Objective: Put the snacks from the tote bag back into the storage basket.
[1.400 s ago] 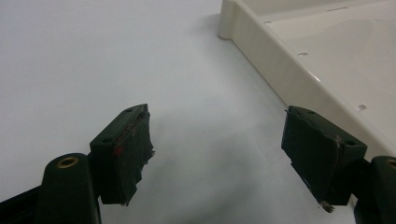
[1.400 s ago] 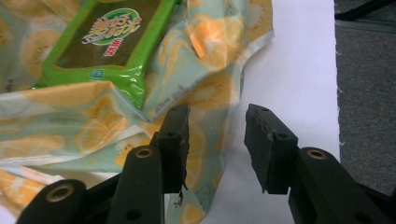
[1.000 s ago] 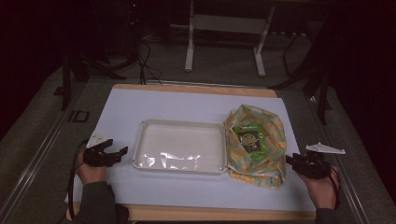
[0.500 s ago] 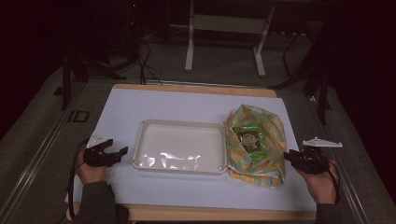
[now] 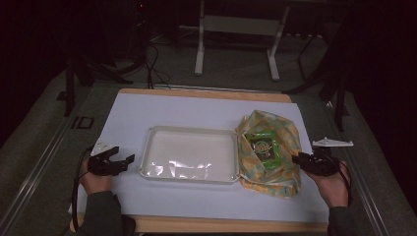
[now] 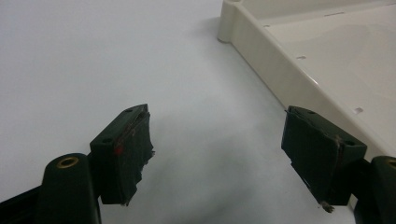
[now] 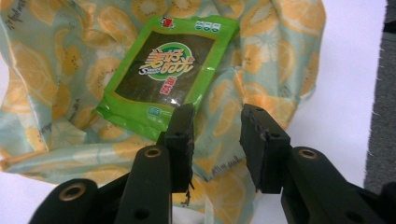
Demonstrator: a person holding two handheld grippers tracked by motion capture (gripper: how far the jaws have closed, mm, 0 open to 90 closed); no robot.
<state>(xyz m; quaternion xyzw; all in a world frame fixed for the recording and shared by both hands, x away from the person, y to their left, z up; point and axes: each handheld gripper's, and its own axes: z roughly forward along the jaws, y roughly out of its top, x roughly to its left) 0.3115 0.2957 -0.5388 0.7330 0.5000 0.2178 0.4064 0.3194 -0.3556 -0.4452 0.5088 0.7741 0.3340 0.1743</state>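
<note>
A cream plastic tray (image 5: 189,129) lies in the middle of the white mat (image 5: 196,105). To its right a cloth with an orange and kiwi print (image 5: 255,173) is spread out, and a green snack packet (image 5: 263,145) rests on it. My right gripper (image 5: 296,159) hovers at the cloth's right edge. Its jaws have just been opening and nothing is between them. In the right gripper view it (image 7: 217,116) sits just short of the packet (image 7: 163,70) on the cloth (image 7: 56,70). My left gripper (image 5: 124,155) rests open left of the tray, near the tray's wall (image 6: 280,65) in its own view (image 6: 217,149).
The mat covers a wooden tabletop (image 5: 206,93). Beyond the table are a dark floor with cables (image 5: 152,64) and the legs of a metal stand (image 5: 199,54). A grey rail (image 5: 39,167) runs along the table's left side.
My right gripper has shifted a little toward the far side along the cloth's right edge and risen slightly. The left gripper, tray and packet have stayed put.
</note>
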